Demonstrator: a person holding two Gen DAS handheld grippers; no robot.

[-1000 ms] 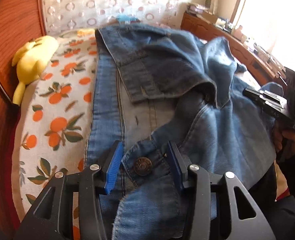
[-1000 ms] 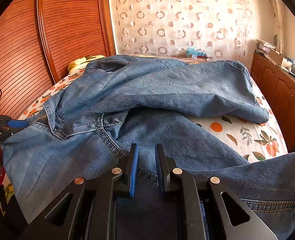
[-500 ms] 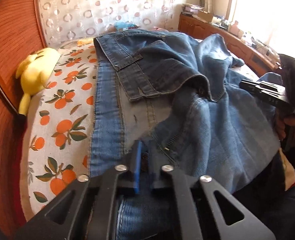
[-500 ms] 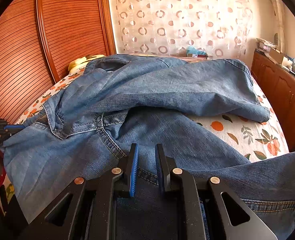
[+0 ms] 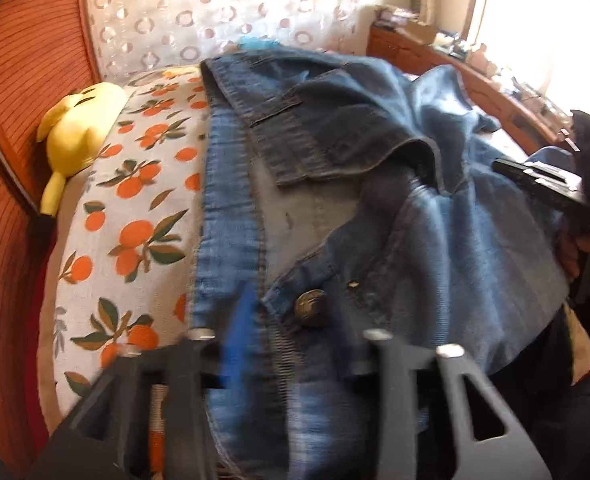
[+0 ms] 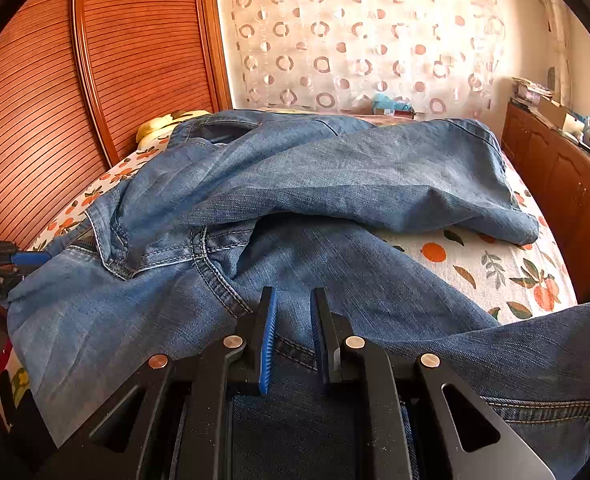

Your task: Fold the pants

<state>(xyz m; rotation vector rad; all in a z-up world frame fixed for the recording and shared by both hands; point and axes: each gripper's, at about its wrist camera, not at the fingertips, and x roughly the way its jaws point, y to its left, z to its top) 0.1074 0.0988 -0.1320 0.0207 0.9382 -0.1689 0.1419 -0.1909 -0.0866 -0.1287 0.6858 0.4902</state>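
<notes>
Our left gripper [image 5: 295,320] stands wide open around the waistband button [image 5: 310,306] of the jeans [image 6: 295,184], holding nothing. Our right gripper [image 6: 293,320] is narrowly parted with denim between its pads; we cannot tell if it clamps. The jeans lie ahead on the bedsheet [image 6: 495,272]
</notes>
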